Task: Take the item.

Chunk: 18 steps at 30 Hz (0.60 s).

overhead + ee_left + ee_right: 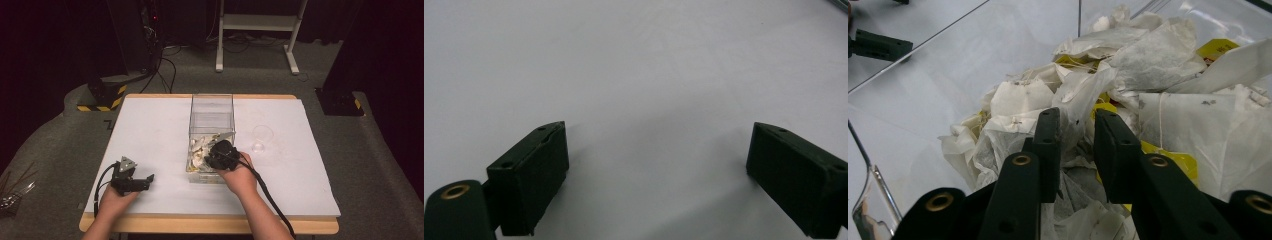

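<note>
One clear box [212, 107]; one glass [262, 134]; many tea bags [1153, 60], uncountable heap.

A lab: dark curtains, hazard-striped stand base [102, 95], floor cables [165, 70], white-topped table [150, 135].

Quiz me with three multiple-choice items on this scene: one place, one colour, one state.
1. Where are the right gripper's jaws?
A. On the bare table left of the box
B. Inside the clear box, among the tea bags
C. Over the floor

2. What colour are the paper tags among the tea bags?
A. Blue
B. Red
C. Yellow

3. How do the left gripper's jaws stand?
A. Wide apart, nothing between them
B. Shut on a tea bag
C. Shut on a cable

Key: 1 B, the right gripper reaches into the clear box and sits in the heap of tea bags. 2 C, the tags are yellow. 3 A, the left gripper shows bare white table between its jaws.
</note>
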Tool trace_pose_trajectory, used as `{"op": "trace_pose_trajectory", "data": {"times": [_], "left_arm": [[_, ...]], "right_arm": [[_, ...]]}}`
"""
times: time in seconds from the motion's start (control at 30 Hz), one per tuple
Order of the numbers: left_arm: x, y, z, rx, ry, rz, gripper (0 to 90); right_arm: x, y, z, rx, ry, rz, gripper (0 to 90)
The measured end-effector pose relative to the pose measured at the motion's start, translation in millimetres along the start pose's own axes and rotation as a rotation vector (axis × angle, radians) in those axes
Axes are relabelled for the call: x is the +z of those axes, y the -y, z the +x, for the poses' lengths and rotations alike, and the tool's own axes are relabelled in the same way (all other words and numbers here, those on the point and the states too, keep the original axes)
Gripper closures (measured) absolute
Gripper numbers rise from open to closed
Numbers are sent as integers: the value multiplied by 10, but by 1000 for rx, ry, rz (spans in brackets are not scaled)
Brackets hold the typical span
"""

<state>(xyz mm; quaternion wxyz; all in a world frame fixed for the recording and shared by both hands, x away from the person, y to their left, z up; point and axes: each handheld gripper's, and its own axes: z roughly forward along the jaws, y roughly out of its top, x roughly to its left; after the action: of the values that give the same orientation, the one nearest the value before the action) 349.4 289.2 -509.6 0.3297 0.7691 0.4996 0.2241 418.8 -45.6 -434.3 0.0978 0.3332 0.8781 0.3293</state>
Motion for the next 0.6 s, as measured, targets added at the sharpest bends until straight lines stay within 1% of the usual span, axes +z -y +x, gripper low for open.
{"op": "trace_pose_trajectory", "data": {"times": [0.03,0.1,0.17,0.47,0.6], "left_arm": [[-1,0,0,-1,0,1,101],[0,0,1,0,1,1,101],[-1,0,0,-1,1,1,101],[-1,1,0,-1,1,1,101],[-2,1,-1,-1,1,0,102]], "right_arm": [[0,0,5,-12,3,1,804],[-4,2,11,-14,8,2,851],[-6,4,11,-16,14,1,873],[-22,21,13,-22,23,5,887],[-37,34,21,-34,33,-8,887]]}}
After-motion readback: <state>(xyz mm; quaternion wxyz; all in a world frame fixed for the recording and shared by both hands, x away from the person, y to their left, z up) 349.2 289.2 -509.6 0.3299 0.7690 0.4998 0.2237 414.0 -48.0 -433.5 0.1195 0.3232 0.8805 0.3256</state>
